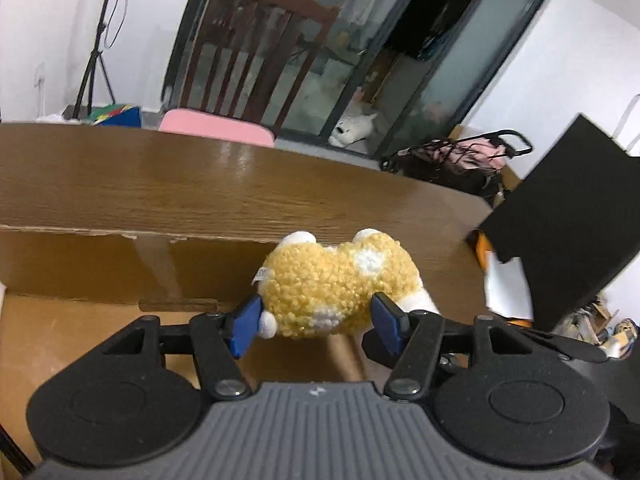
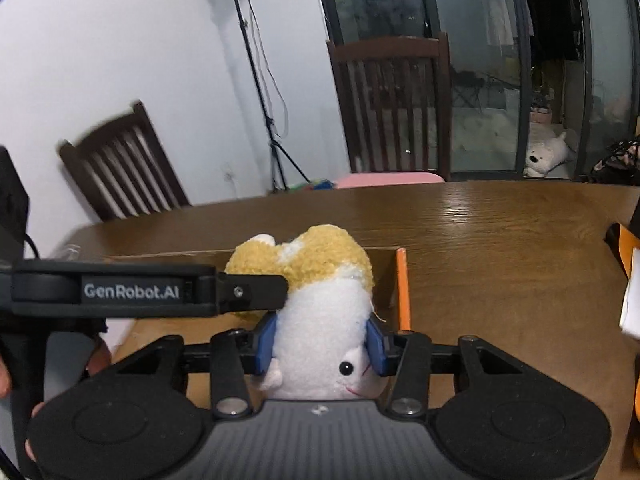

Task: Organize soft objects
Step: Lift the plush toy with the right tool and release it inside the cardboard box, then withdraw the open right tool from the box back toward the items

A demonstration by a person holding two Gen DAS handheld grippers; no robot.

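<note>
A plush toy (image 1: pixel 332 284) with a curly yellow body and a white face hangs above an open cardboard box (image 1: pixel 120 268). My left gripper (image 1: pixel 316 316) is shut on its yellow body, with a blue pad against each side. In the right wrist view the toy (image 2: pixel 320 320) faces the camera, and my right gripper (image 2: pixel 320 344) is shut on its white head. The left gripper's black finger (image 2: pixel 256 290) reaches in from the left onto the yellow part. The box's orange-edged wall (image 2: pixel 402 292) stands just right of the toy.
The box rests on a brown wooden table (image 1: pixel 200 184) (image 2: pixel 500 240). A dark chair with a pink cushion (image 1: pixel 216 126) stands behind it. A black panel (image 1: pixel 568 216) and an orange-and-white item (image 1: pixel 504 288) lie at the right. A person's hand (image 2: pixel 96 360) holds the left gripper.
</note>
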